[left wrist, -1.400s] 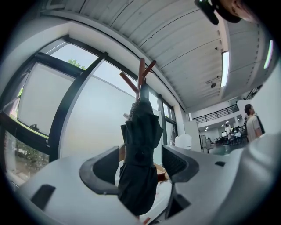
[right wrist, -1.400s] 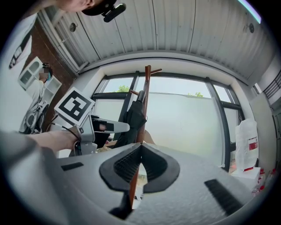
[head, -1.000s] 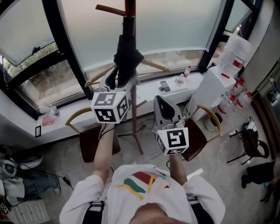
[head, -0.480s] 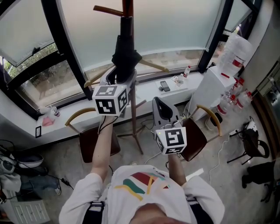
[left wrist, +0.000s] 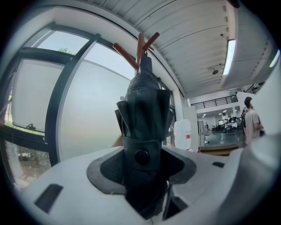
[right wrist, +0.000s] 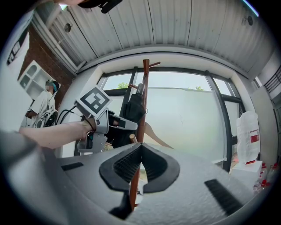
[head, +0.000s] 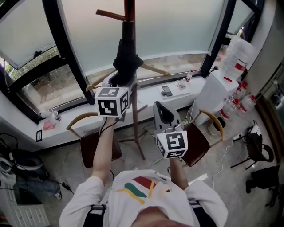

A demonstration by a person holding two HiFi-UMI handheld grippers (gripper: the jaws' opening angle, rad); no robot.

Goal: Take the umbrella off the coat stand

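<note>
A black folded umbrella (head: pixel 125 57) hangs upright on the wooden coat stand (head: pixel 129 11), just under its pegs. My left gripper (head: pixel 120 80) points level at the umbrella's lower part. In the left gripper view the strapped bundle (left wrist: pixel 142 114) stands between the jaws, which are closing around it. The stand's pegs (left wrist: pixel 139 44) stick out above it. My right gripper (head: pixel 160 108) hangs lower and to the right, shut and holding nothing. In the right gripper view (right wrist: pixel 140 145) the stand's pole (right wrist: pixel 145 88) rises behind the jaws. The umbrella (right wrist: pixel 134 107) and left gripper (right wrist: pixel 125 124) show left of the pole.
Two wooden chairs (head: pixel 95 144) (head: pixel 199 137) stand by the stand's base. A window sill (head: pixel 146 88) carries a phone (head: pixel 167 90) and small bottles. A white water dispenser (head: pixel 213 95) with jugs is at right. People stand far off (left wrist: pixel 251 125) (right wrist: pixel 41 107).
My left gripper has edged a little up and in around the umbrella. The right gripper has hardly moved, and the umbrella still hangs on the stand.
</note>
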